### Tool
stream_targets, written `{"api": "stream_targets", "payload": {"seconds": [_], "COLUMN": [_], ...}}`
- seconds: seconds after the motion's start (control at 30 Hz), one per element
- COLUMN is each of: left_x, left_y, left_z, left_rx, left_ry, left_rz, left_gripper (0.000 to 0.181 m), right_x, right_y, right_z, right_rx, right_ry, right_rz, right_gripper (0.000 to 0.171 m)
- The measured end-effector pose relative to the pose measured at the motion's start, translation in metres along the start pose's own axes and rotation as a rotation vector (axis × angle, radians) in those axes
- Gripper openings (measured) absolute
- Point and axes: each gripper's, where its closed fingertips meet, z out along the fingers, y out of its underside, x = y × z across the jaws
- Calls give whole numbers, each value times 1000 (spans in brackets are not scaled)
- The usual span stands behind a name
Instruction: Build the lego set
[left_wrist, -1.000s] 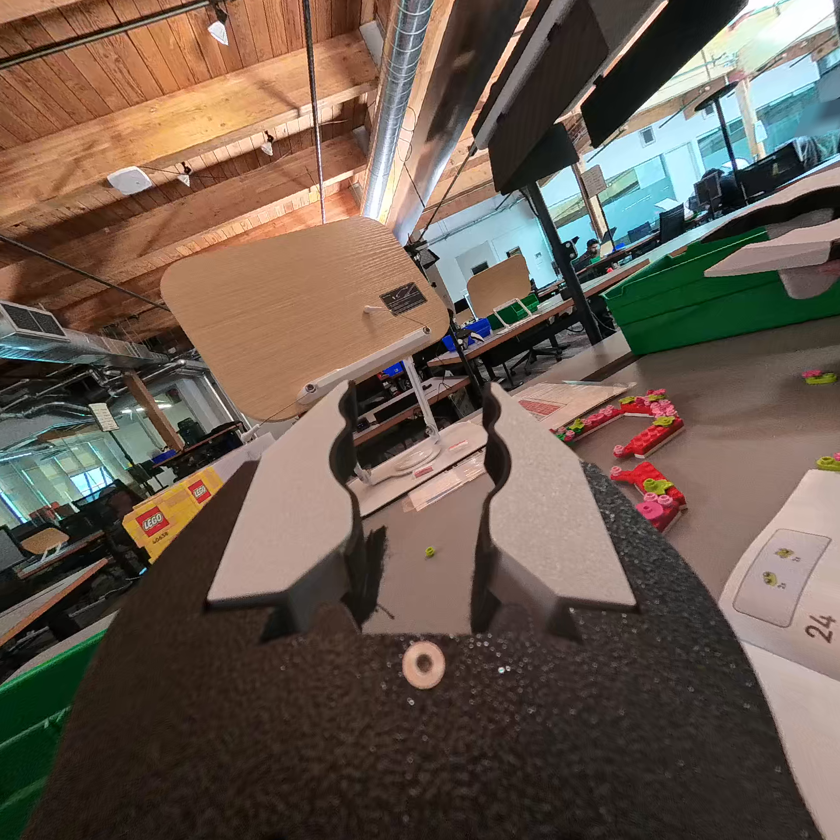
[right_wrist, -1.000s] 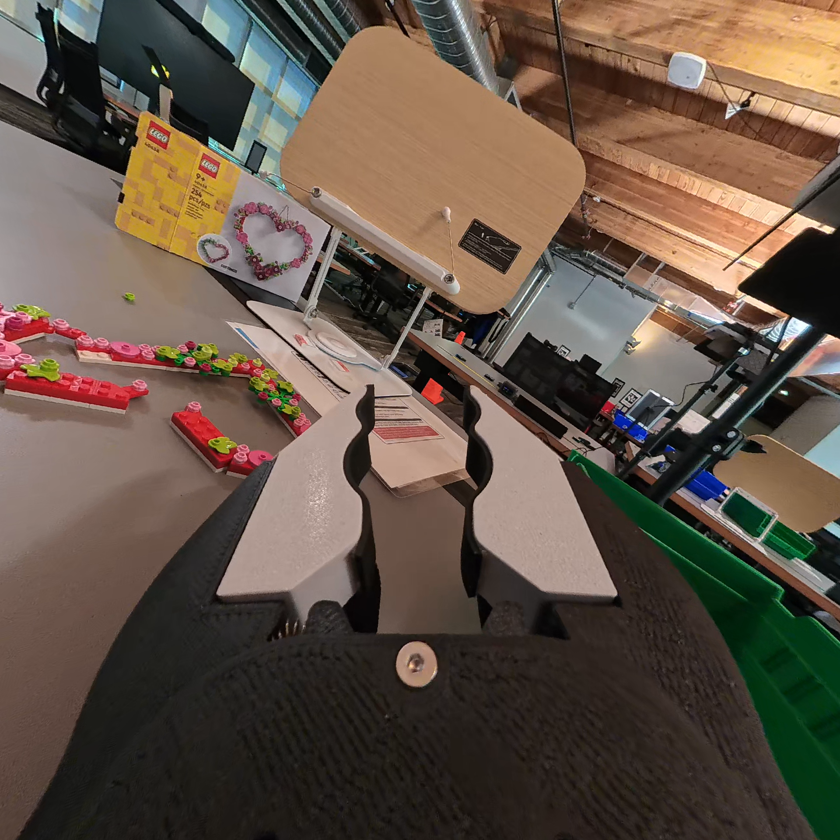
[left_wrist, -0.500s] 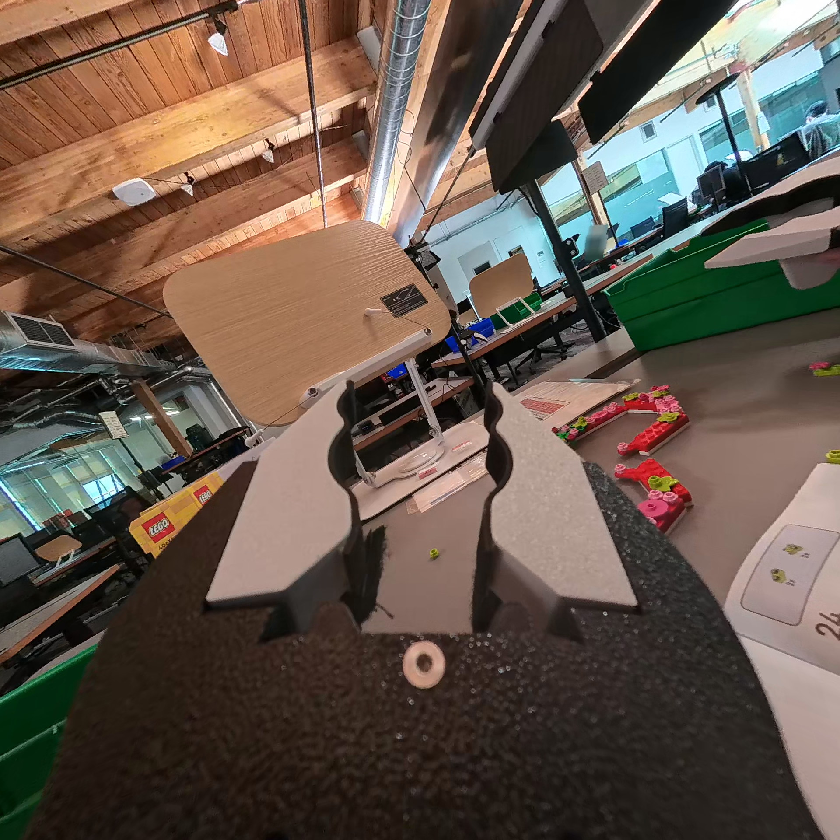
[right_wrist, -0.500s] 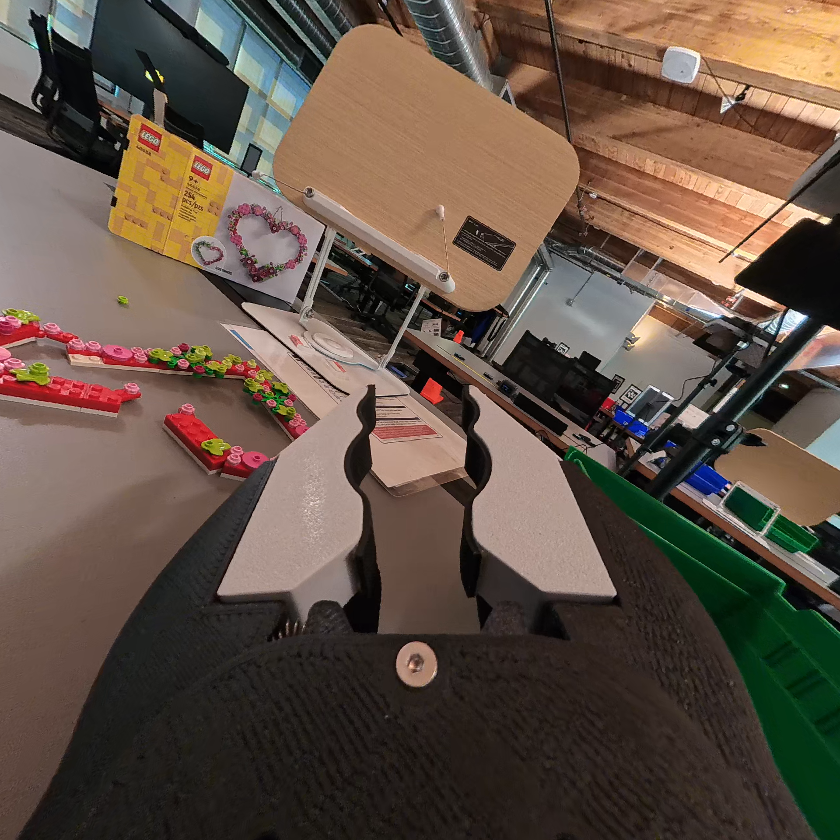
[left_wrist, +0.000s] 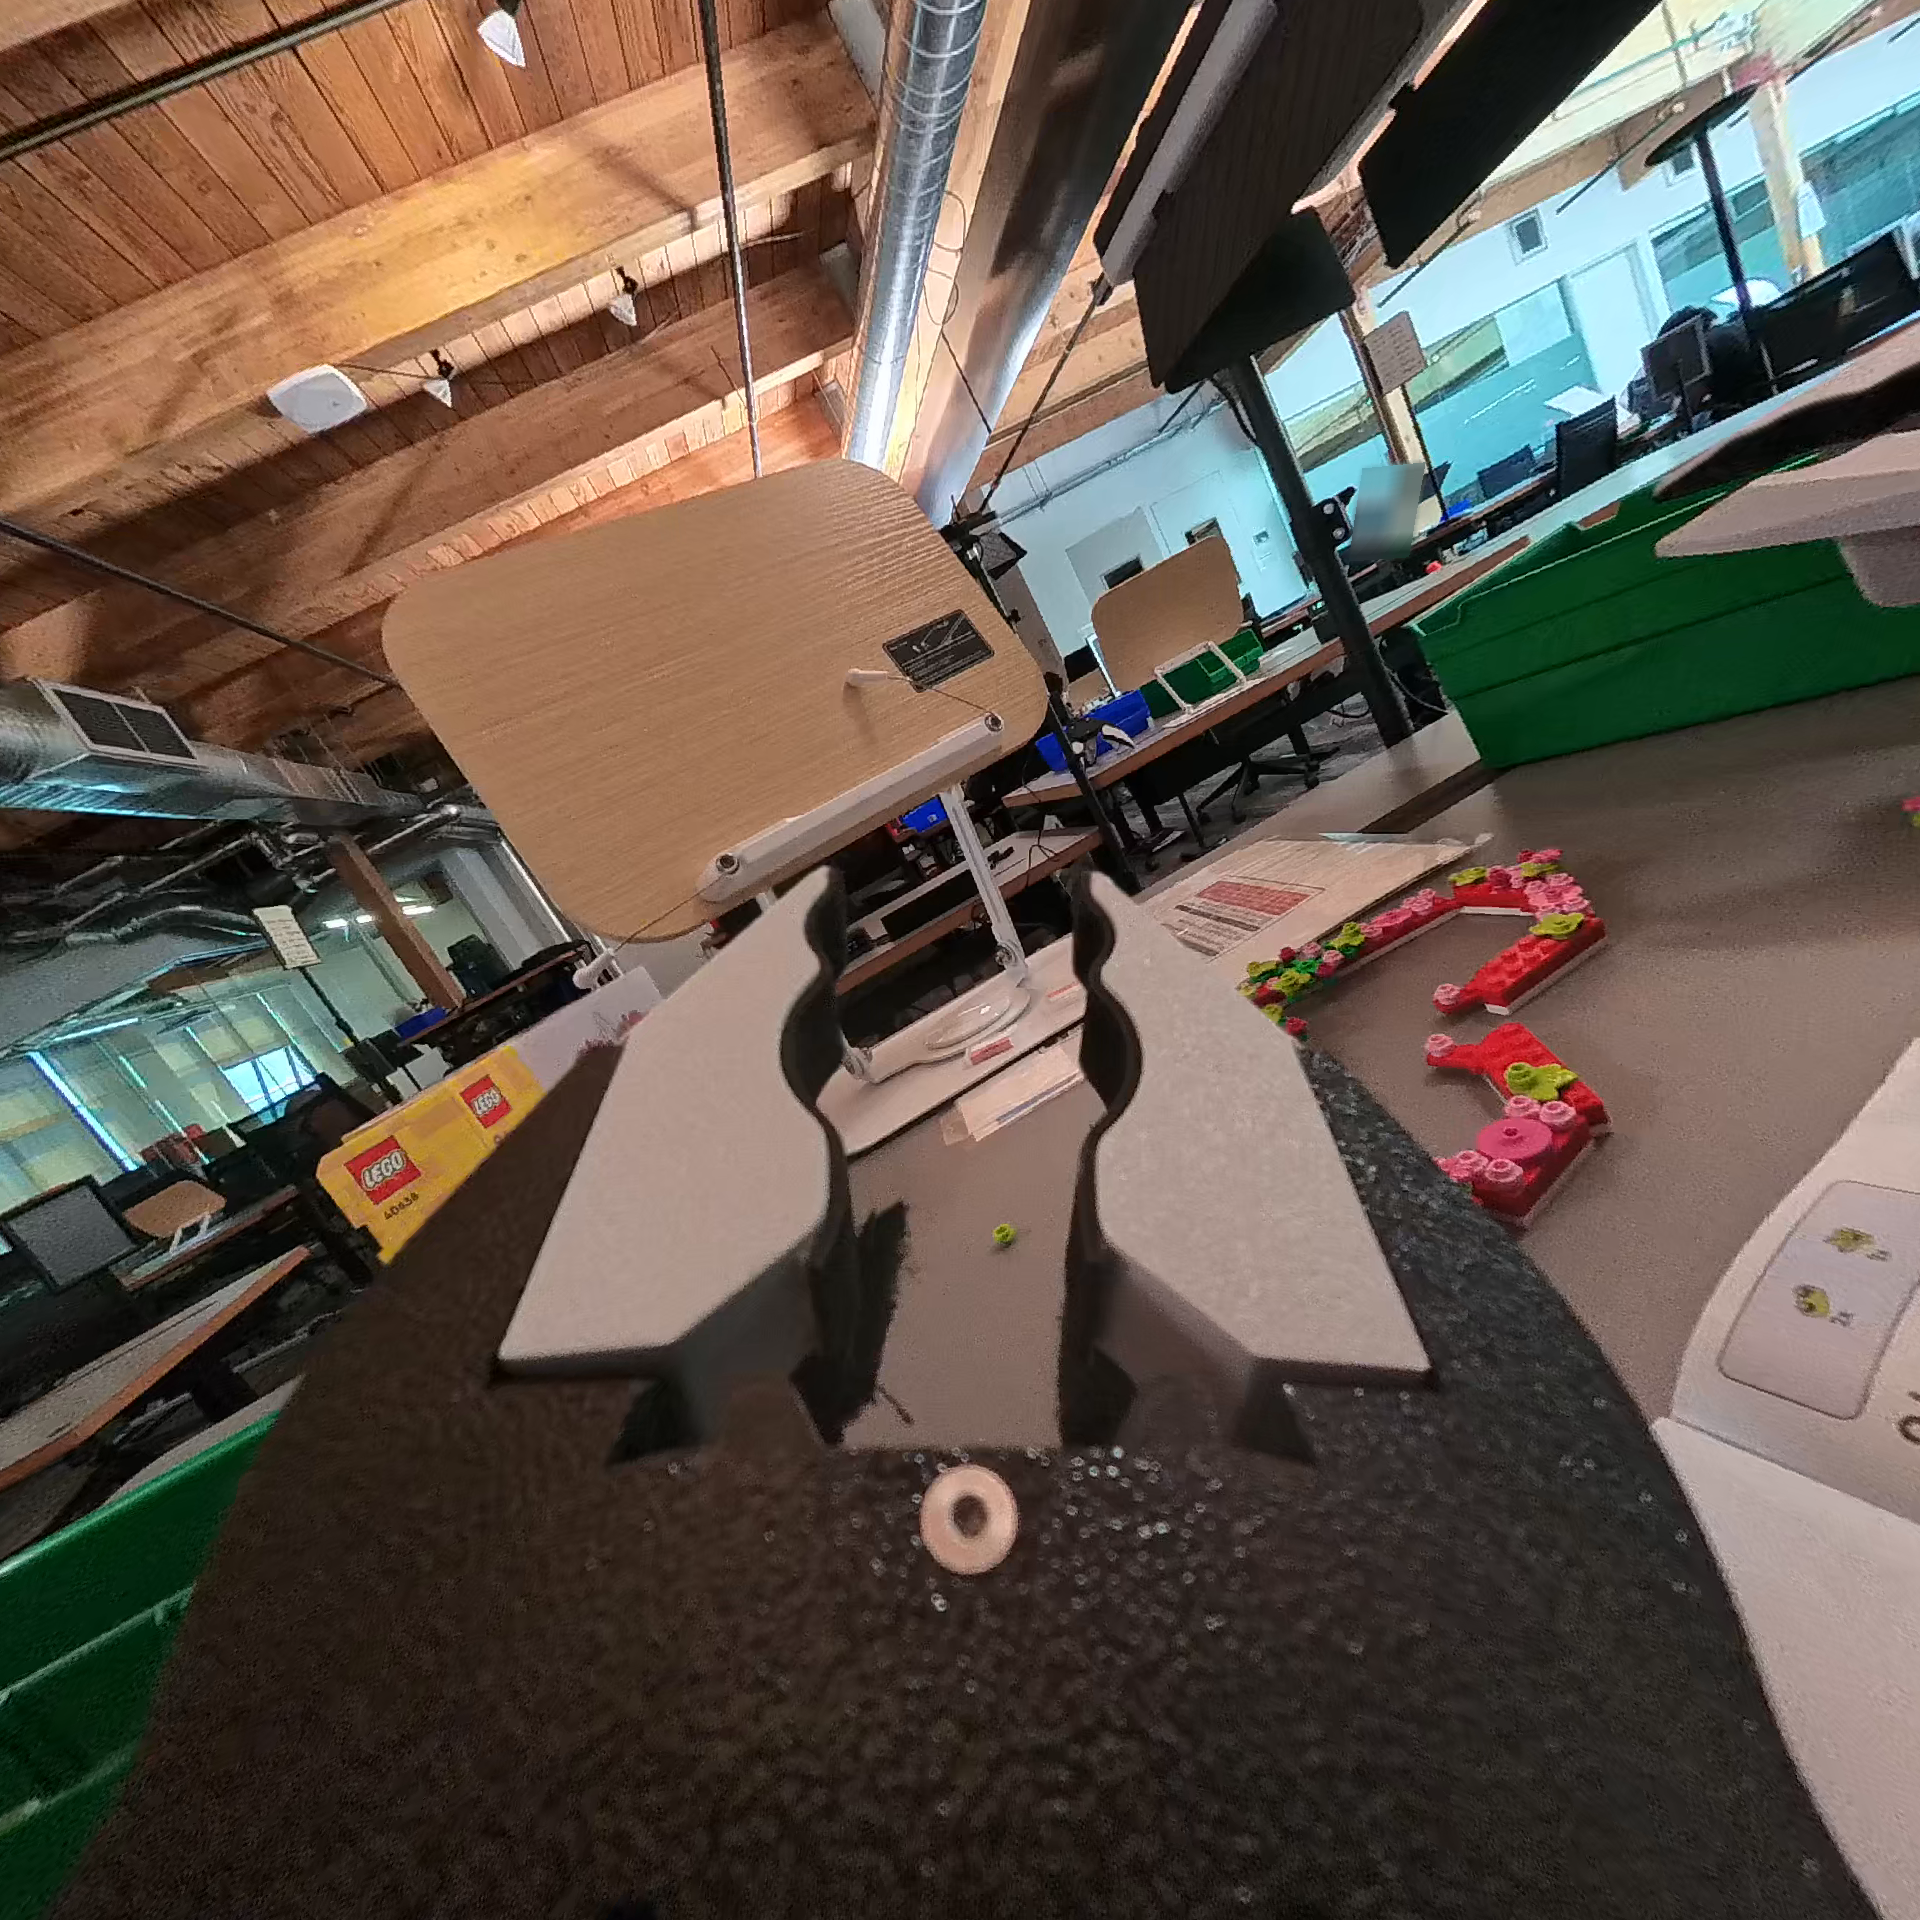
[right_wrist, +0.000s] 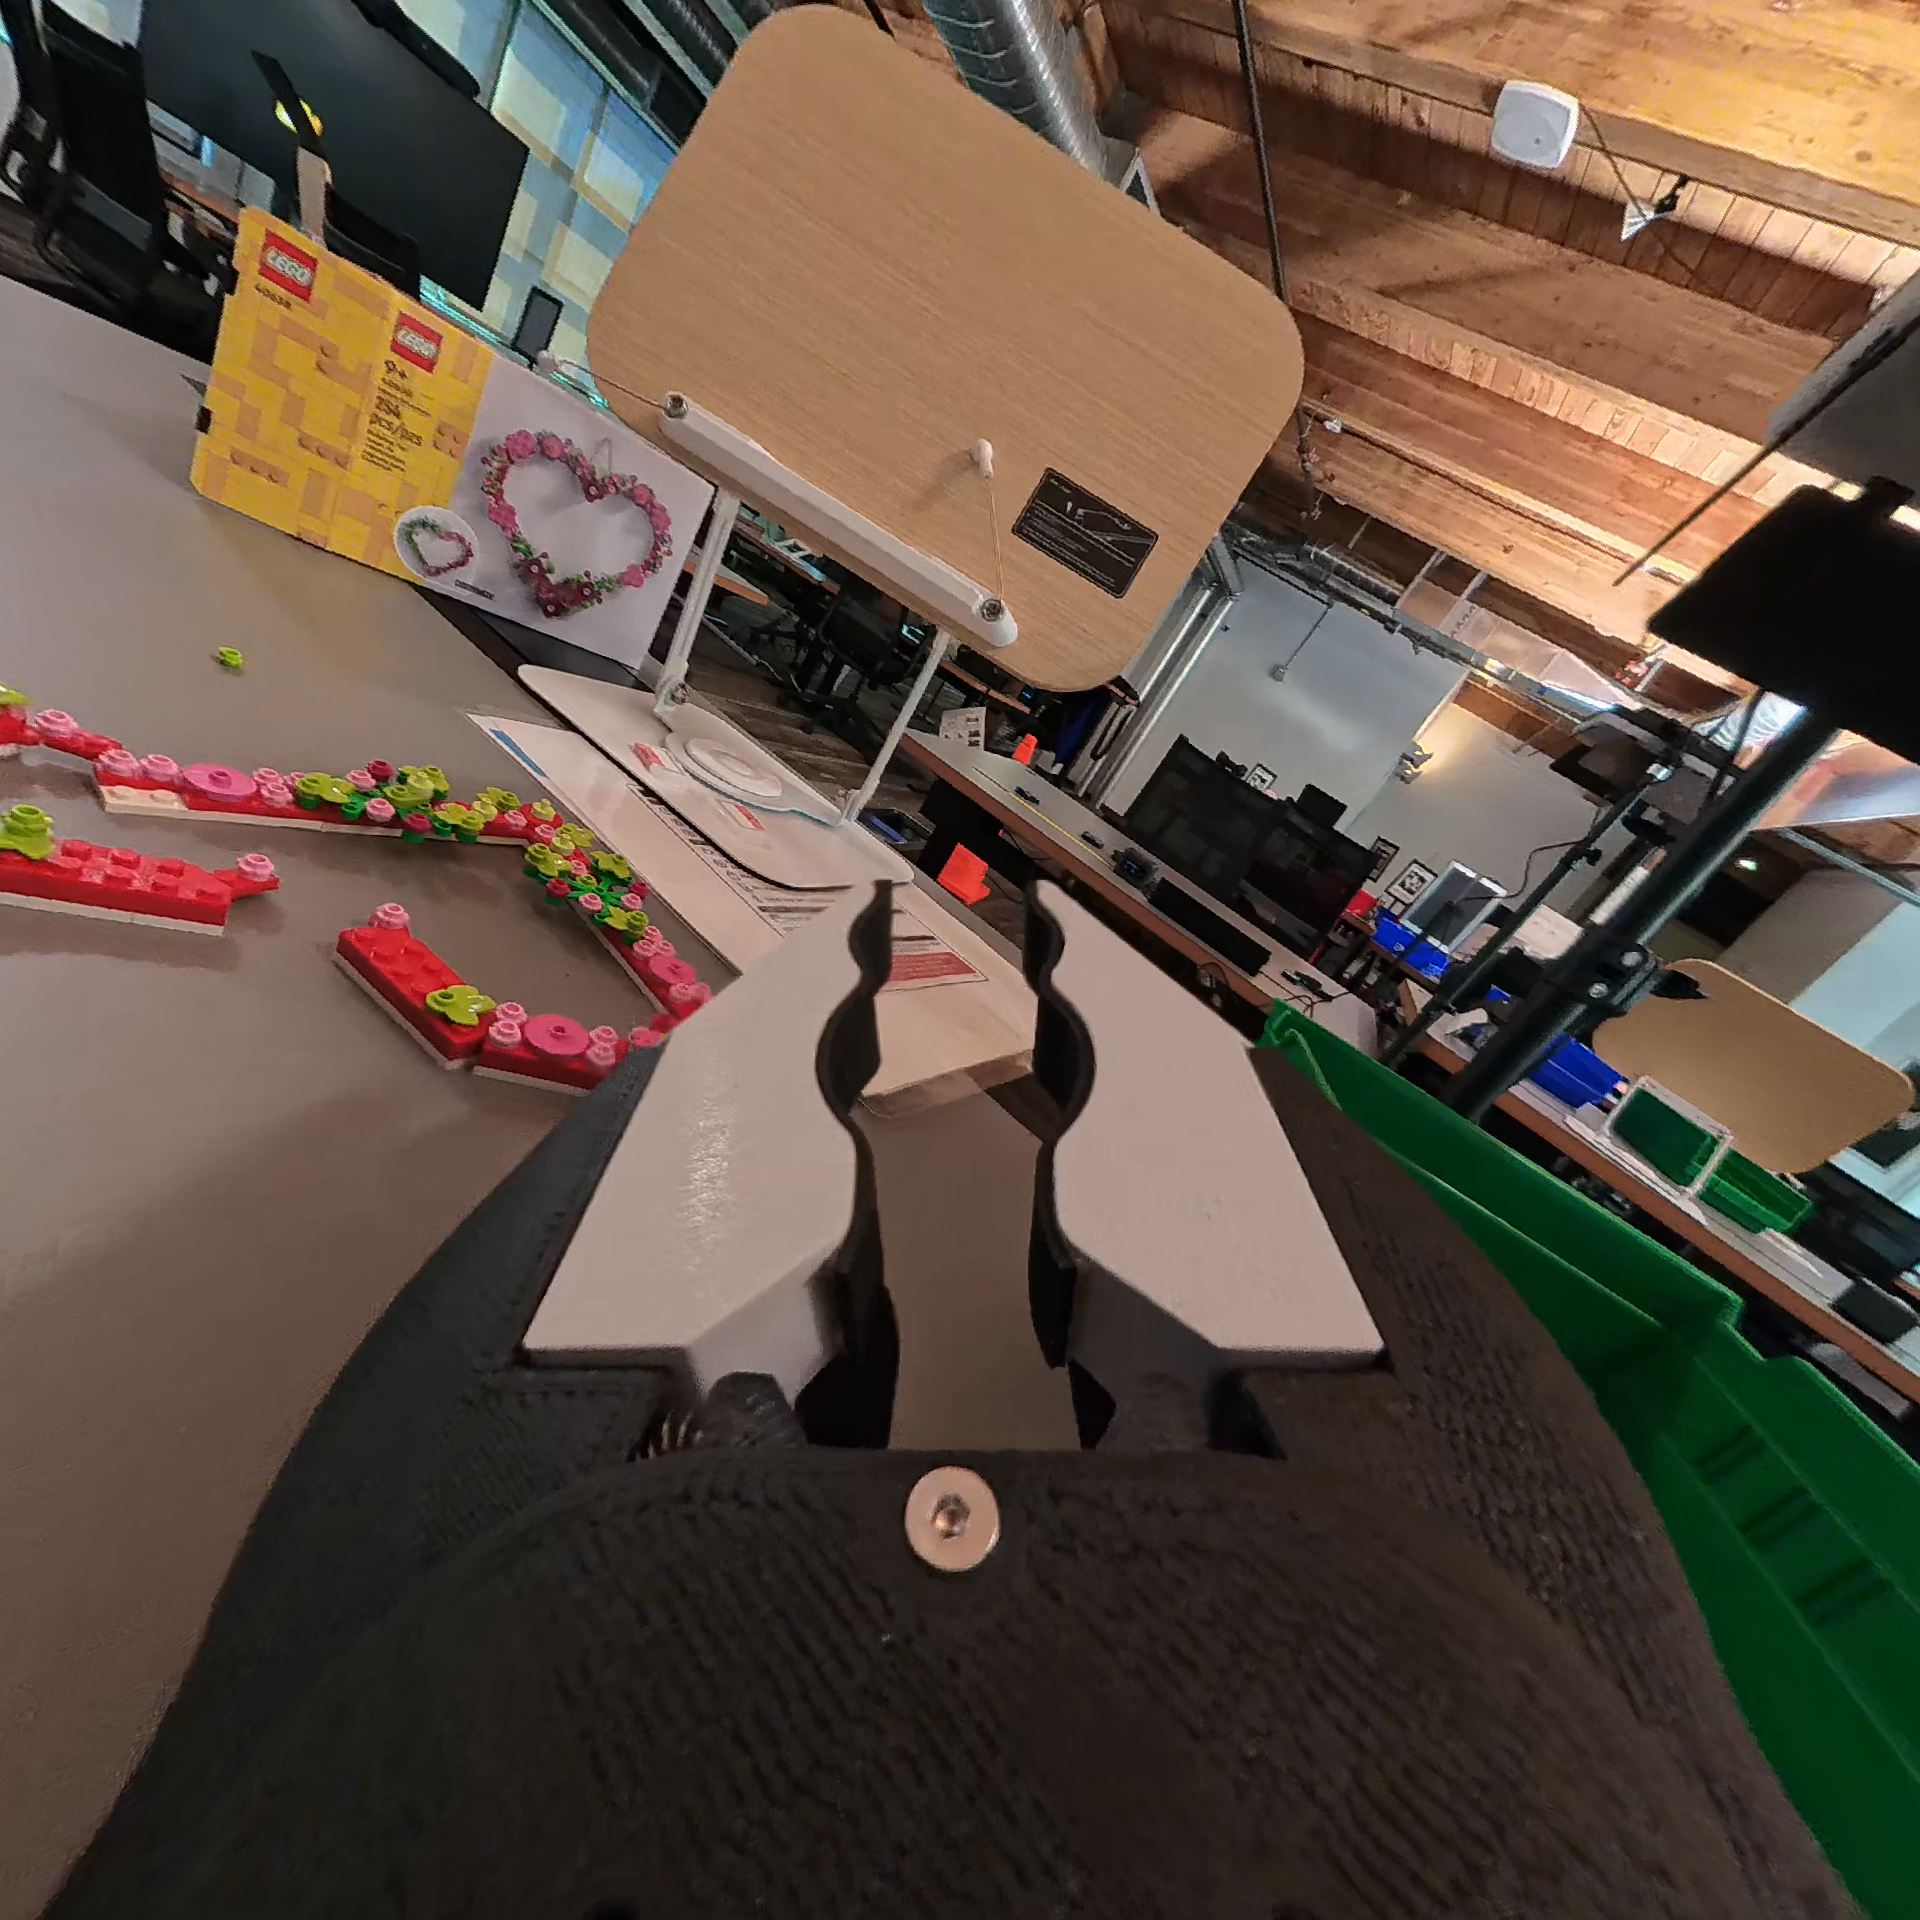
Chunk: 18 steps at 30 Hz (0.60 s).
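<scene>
Red and pink Lego segments with green leaves lie on the grey table (right_wrist: 156, 1122). In the right wrist view a long flowered strip (right_wrist: 343, 795), a plain red strip (right_wrist: 125, 878) and a short red piece (right_wrist: 457, 1003) sit left of my right gripper (right_wrist: 956, 914). In the left wrist view the angled strip (left_wrist: 1455, 925) and a short piece (left_wrist: 1512, 1122) lie to the right of my left gripper (left_wrist: 956, 894). A tiny green stud (left_wrist: 1003, 1234) lies between its fingers. Both grippers are open and empty, held just above the table.
A wooden book stand (right_wrist: 935, 332) on a white base stands at the back, with the yellow set box (right_wrist: 343, 384) beside it. An open instruction booklet (left_wrist: 1808, 1320) lies at the right. Green bins (right_wrist: 1714, 1455) (left_wrist: 1662, 644) flank the work area. The right gripper's finger (left_wrist: 1797, 509) shows far right. My hands' fingertips stand some 30 cm from each other. Measured from the fingertips, the short red piece (right_wrist: 457, 1003) is 12 cm or so from the right gripper and 20 cm from the left. It turns up in the left wrist view (left_wrist: 1562, 923) as well.
Both grippers have shifted slightly, and the views have tilted a little. The right gripper's jaws have narrowed somewhat. Nothing was taken hold of.
</scene>
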Motion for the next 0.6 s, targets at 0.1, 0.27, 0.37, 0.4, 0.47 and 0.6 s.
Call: {"api": "stream_targets", "payload": {"seconds": [0.1, 0.27, 0.37, 0.4, 0.47, 0.6], "left_x": [0, 0, 1, 1, 1, 2], "left_y": [2, 5, 6, 7, 7, 8], "left_z": [0, 0, 0, 1, 1, 1], "left_rx": [-10, -22, -27, -28, -31, -36], "left_ry": [5, 11, 20, 21, 21, 26], "left_rz": [-19, -33, -35, -34, -32, -28], "left_gripper": [35, 20, 16, 15, 14, 13], "right_x": [-4, -8, -8, -8, -8, -13], "right_y": [2, 4, 6, 6, 7, 6], "right_z": [1, 2, 3, 3, 3, 2], "right_rx": [-15, -32, -43, -47, -52, -41], "right_ry": [-20, -32, -27, -27, -26, -59], "right_rz": [-16, -43, -51, -55, -62, -66], "right_gripper": [12, 5, 2, 1, 0, 0]}}
